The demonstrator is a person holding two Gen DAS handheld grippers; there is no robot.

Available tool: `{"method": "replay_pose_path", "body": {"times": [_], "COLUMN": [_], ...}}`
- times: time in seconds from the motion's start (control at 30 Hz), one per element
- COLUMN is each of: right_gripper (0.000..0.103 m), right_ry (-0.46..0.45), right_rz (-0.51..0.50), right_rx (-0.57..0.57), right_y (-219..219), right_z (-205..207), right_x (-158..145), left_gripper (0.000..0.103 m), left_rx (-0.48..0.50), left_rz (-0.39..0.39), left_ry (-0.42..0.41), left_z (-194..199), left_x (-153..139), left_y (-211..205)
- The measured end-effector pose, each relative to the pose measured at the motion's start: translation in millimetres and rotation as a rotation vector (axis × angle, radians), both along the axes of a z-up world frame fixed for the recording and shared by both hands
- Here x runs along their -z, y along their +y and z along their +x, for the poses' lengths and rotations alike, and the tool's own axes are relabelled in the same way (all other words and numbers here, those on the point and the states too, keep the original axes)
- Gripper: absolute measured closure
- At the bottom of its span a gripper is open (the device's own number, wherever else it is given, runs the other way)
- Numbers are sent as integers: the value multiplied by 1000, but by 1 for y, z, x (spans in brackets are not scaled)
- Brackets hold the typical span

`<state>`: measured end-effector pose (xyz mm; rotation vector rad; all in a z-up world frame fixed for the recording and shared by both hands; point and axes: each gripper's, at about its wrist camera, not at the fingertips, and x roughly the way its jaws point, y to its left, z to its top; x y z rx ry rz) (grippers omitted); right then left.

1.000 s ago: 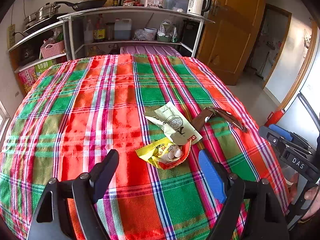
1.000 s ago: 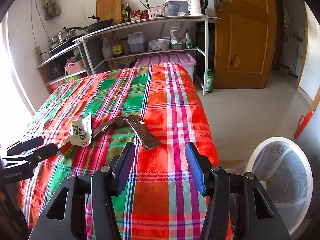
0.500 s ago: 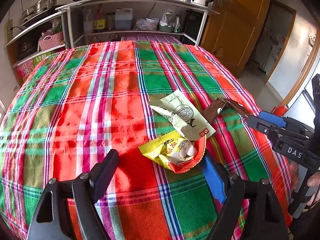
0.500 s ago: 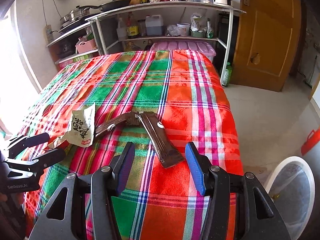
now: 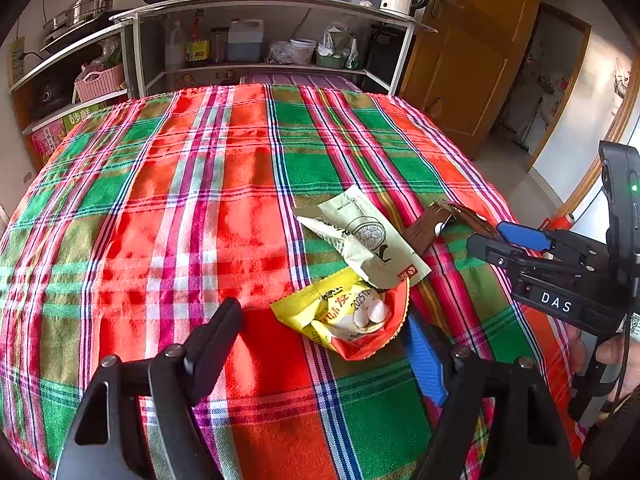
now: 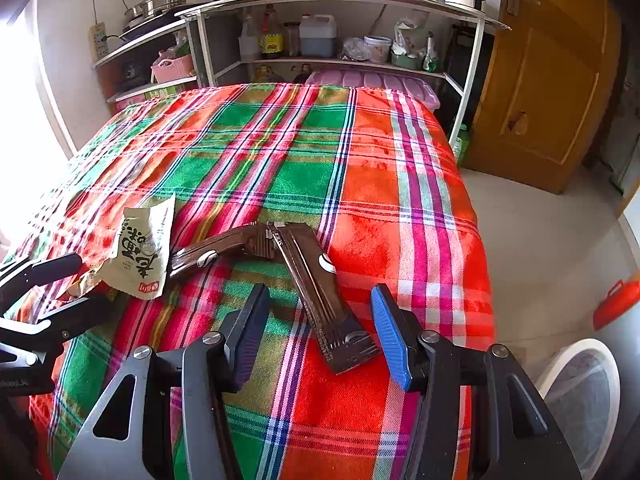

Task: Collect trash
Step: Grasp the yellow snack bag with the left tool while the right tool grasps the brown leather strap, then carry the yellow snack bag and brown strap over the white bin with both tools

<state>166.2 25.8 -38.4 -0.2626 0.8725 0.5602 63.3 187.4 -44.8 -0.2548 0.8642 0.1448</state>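
Plaid tablecloth (image 6: 304,168) fills most of the view ahead, cluttered metal shelves (image 6: 340,0) behind it, wooden door (image 6: 552,80) off right, bright window glare (image 6: 24,128) far left, pale floor (image 6: 540,248).

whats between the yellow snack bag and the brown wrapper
The pale green packet lies between the yellow bag and the brown wrapper, overlapping the bag, in the left wrist view.

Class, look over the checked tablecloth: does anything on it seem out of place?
Yes: three empty wrappers litter it near the right edge: a yellow snack bag, a pale green packet partly overlapping it, and a torn-open brown wrapper.
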Motion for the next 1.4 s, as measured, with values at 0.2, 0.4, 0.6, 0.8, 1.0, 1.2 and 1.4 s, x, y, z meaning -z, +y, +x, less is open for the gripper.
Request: {"method": "replay_pose_path", "body": {"times": [0.2, 0.4, 0.6, 0.8, 1.0, 1.2, 1.4], "right_gripper": [50, 72, 81, 83, 84, 84, 84], "right_ry": [-11, -16, -26, -35, -36, -52, -65], "right_rz": [2, 7, 2, -5, 12, 51, 91], "right_rx": [-3, 1, -1, -6, -5, 7, 17], "right_y": [3, 2, 1, 1, -3, -12, -24], "right_z": [-1, -3, -6, -9, -14, -26, -41], "right_x": [1, 1, 0, 0, -2, -10, -20], "left_gripper": [38, 48, 59, 62, 63, 63, 63], "left_rx": [-4, 4, 23, 21, 19, 22, 45], "left_rz": [7, 6, 12, 11, 10, 21, 31], "left_ry": [-6, -19, -32, -37, -48, -66, -90], "left_z": [-2, -4, -4, -5, -9, -17, -25], "left_x": [-1, -2, -5, -6, -10, -18, -29], "left_y": [2, 2, -3, -3, -3, -5, -15]}}
